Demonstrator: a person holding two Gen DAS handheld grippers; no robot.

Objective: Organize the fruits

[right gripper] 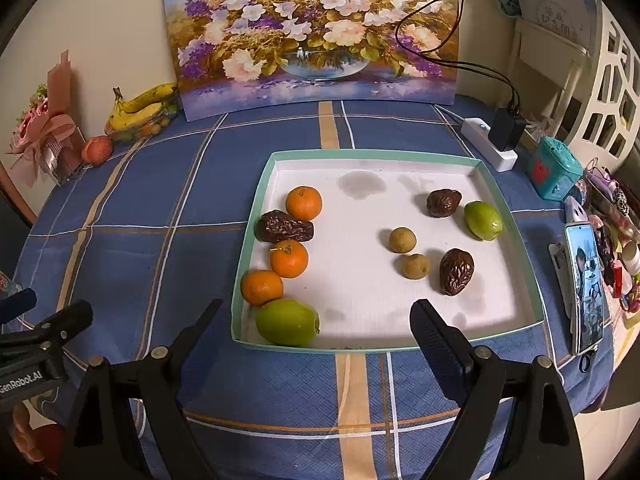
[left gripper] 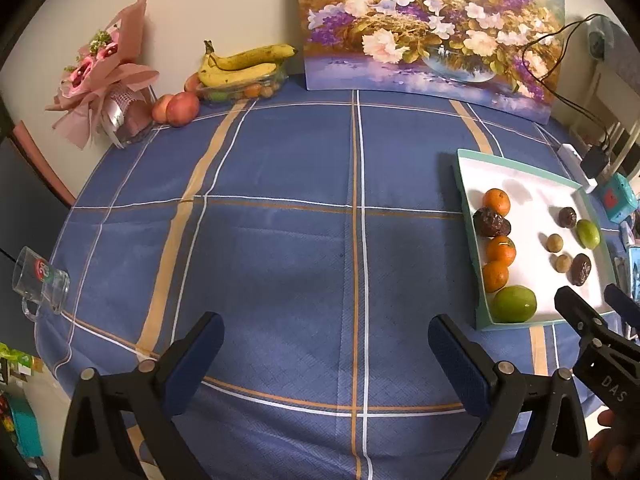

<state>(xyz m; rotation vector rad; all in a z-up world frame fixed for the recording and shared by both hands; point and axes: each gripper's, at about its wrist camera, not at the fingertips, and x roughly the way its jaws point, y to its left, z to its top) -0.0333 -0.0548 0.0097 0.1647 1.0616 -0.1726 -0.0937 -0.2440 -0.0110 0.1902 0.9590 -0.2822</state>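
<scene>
- Blue checked tablecloth point(right gripper: 200, 208) covers the table, with a flower painting point(right gripper: 312, 32) along its far edge.
- Tray point(right gripper: 360, 155): three tangerines point(right gripper: 289, 259), a date point(right gripper: 284, 226) and a green fruit point(right gripper: 287, 322) line its left edge.
- Right gripper point(right gripper: 316, 332) hangs wide, empty, over the tray's near edge.
- Left gripper point(left gripper: 326, 346) gapes empty over bare cloth.

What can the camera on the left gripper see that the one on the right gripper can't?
Only the left wrist view shows the glass mug lying at the table's left edge, and the left gripper head-on, jaws open over bare tablecloth.

Only the right wrist view shows the phone with its lit screen, and the right gripper head-on, jaws open, empty, near the tray's front rim.

Both show the tray holding three oranges, three dates, two green fruits and two small brown fruits, plus the bananas and the flower painting.
</scene>
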